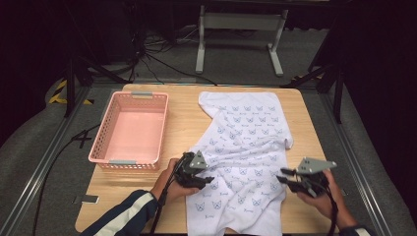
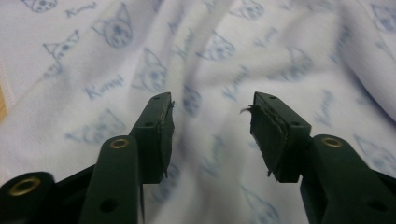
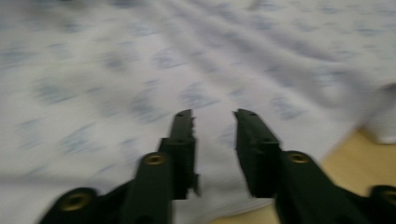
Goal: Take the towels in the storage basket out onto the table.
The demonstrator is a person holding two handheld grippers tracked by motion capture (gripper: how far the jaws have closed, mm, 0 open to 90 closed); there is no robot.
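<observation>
A white T-shirt (image 1: pixel 246 142) with a small blue cat print lies rumpled across the right half of the wooden table (image 1: pixel 182 123). My left gripper (image 1: pixel 209 179) sits over the shirt's near left edge. In the left gripper view its jaws (image 2: pixel 212 109) stand apart above the printed cloth (image 2: pixel 210 56) with nothing between them. My right gripper (image 1: pixel 284 175) hovers at the shirt's near right edge. The blurred right gripper view shows its jaws (image 3: pixel 215 116) parted over the cloth (image 3: pixel 140 70), gripping nothing.
An empty pink plastic basket (image 1: pixel 101 137) stands on the left part of the table. Bare wood (image 3: pixel 355 158) shows to the right of the shirt. Beyond the table's far edge are a white metal stand (image 1: pixel 241 22) and cables on the floor.
</observation>
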